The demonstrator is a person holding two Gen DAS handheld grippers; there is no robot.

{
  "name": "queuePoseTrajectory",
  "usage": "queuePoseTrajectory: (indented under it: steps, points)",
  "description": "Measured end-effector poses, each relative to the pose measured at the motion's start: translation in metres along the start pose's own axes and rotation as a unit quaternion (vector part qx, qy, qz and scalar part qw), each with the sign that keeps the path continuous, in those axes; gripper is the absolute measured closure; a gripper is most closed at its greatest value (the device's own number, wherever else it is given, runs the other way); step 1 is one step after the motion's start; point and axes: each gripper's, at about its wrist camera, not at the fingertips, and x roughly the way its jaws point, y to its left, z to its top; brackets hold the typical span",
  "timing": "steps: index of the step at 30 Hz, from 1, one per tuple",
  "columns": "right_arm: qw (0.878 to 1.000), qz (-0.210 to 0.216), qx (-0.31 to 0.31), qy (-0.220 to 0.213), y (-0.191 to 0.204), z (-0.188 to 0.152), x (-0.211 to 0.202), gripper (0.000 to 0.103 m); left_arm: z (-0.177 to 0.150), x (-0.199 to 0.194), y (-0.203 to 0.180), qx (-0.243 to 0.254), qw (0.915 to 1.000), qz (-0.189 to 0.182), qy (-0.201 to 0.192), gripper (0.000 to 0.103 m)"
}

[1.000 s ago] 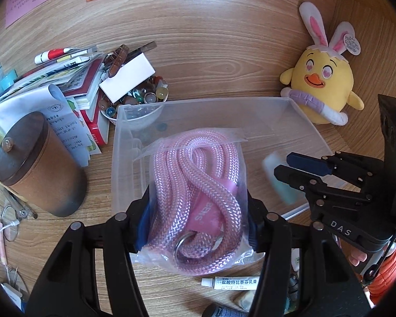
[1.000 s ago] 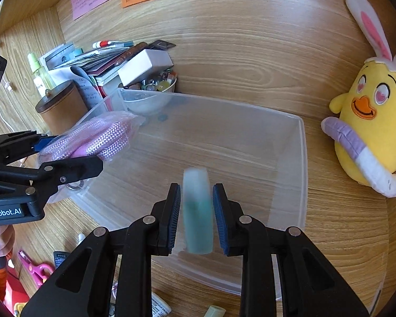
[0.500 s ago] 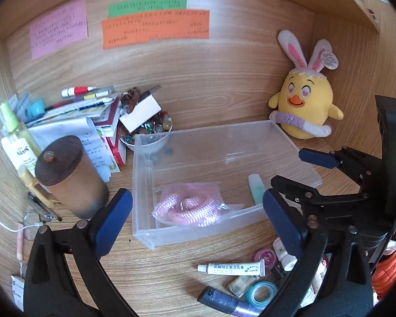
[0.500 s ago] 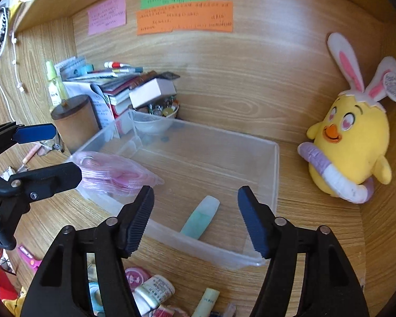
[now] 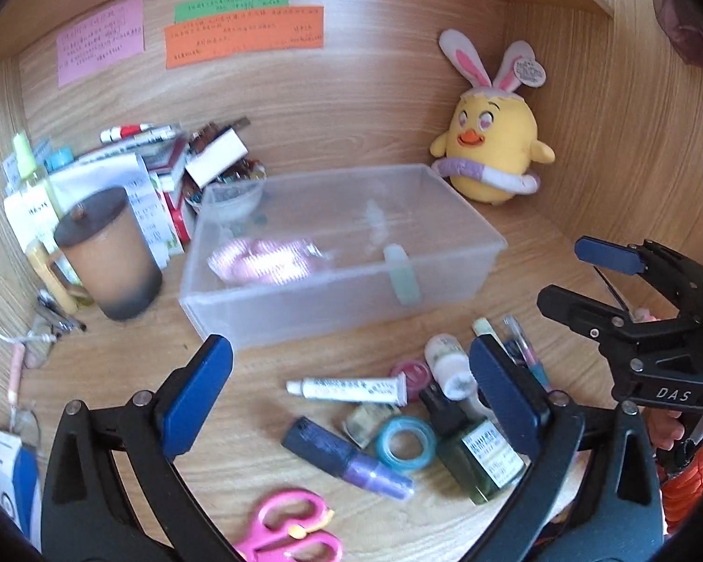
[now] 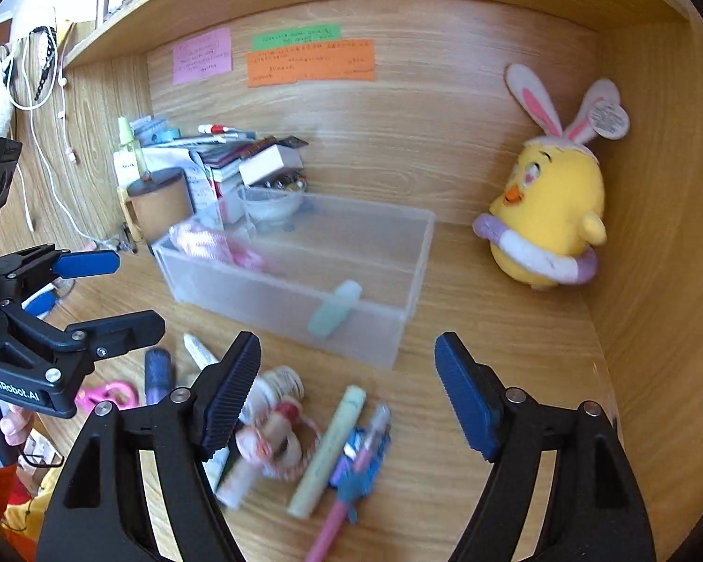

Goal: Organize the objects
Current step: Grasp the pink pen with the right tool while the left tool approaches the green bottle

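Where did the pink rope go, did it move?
Yes. The pink rope left the left hand-held gripper and now lies inside the bin, at its left end.

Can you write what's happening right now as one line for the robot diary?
left gripper: open, empty | right gripper: open, empty | clear bin: holds pink rope bag, green tube | desk clutter: unsorted

clear bin: 1 | bagged pink rope: 1 | plush chick: 1 | pink scissors: 1 | lidded cup: 1 | wall notes: 3
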Motion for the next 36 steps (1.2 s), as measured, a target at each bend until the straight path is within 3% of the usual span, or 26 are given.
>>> queuePoseTrajectory:
  steps: [10, 14, 17, 27, 36]
  points:
    - [0.997, -0.016, 0.052, 0.056, -0.021, -0.061, 0.003, 0.029, -0.04, 0.01, -0.034, -0.013, 0.9994, -0.022, 0.022, 0.001]
    - [0.995, -0.004, 0.068, 0.072, -0.023, -0.077, 0.005, 0.03, -0.049, 0.014, -0.047, -0.004, 0.9989, -0.029, 0.036, 0.027]
    - [0.994, 0.005, 0.071, 0.085, -0.021, -0.086, 0.01, 0.044, -0.055, 0.019, -0.05, -0.013, 0.9981, -0.036, 0.048, 0.035]
    - [0.994, 0.007, 0.065, 0.087, -0.018, -0.088, 0.016, 0.086, -0.065, 0.011, -0.051, 0.001, 0.9991, -0.028, 0.033, 0.044]
    - [0.994, 0.005, 0.062, 0.091, -0.022, -0.084, 0.022, 0.087, -0.072, 0.018, -0.057, 0.006, 0.9974, -0.041, 0.059, 0.05]
